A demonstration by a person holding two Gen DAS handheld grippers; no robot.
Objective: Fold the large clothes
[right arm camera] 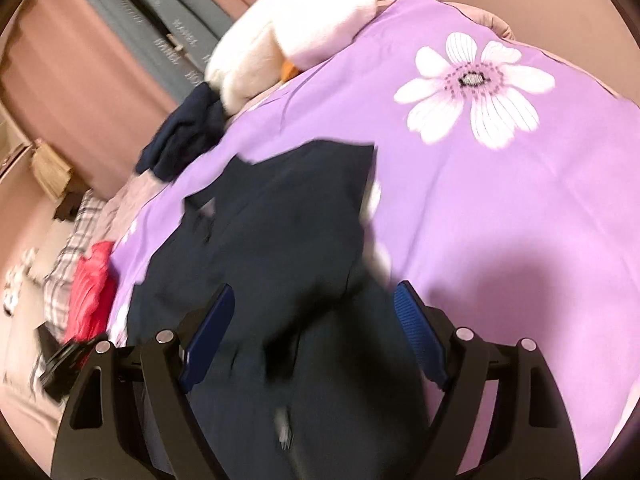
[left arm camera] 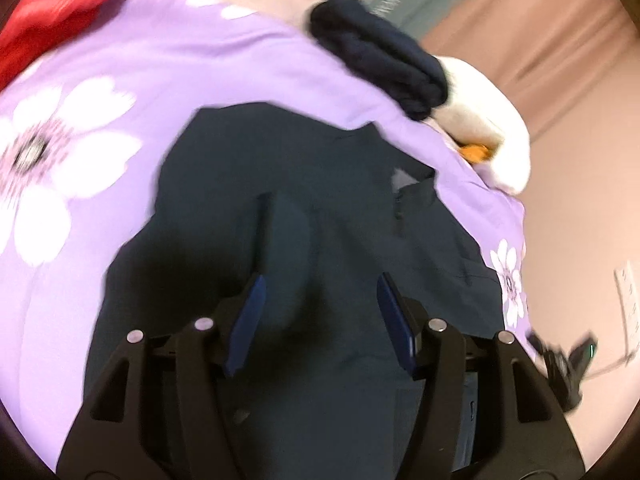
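A large dark blue-green garment (left arm camera: pixel 280 160) lies spread on a purple bed cover with white flowers (left arm camera: pixel 140 60). My left gripper (left arm camera: pixel 322 280) hovers over it with its blue pads (left arm camera: pixel 248 320) apart; a raised fold of the cloth lies in the gap, and neither pad presses on it. In the right wrist view the same garment (right arm camera: pixel 288 208) runs from the lower edge up towards the middle of the cover (right arm camera: pixel 500 208). My right gripper (right arm camera: pixel 314 286) stands wide open above it and grips nothing.
A crumpled navy bundle (left arm camera: pixel 380 64) (right arm camera: pixel 184 136) and a white plush toy with an orange beak (left arm camera: pixel 480 128) (right arm camera: pixel 288 36) lie at the bed's far edge. A red garment (left arm camera: pixel 48 8) (right arm camera: pixel 92 280) and a plaid cloth (right arm camera: pixel 76 232) lie at one side. Pink curtains (left arm camera: pixel 560 40) hang behind.
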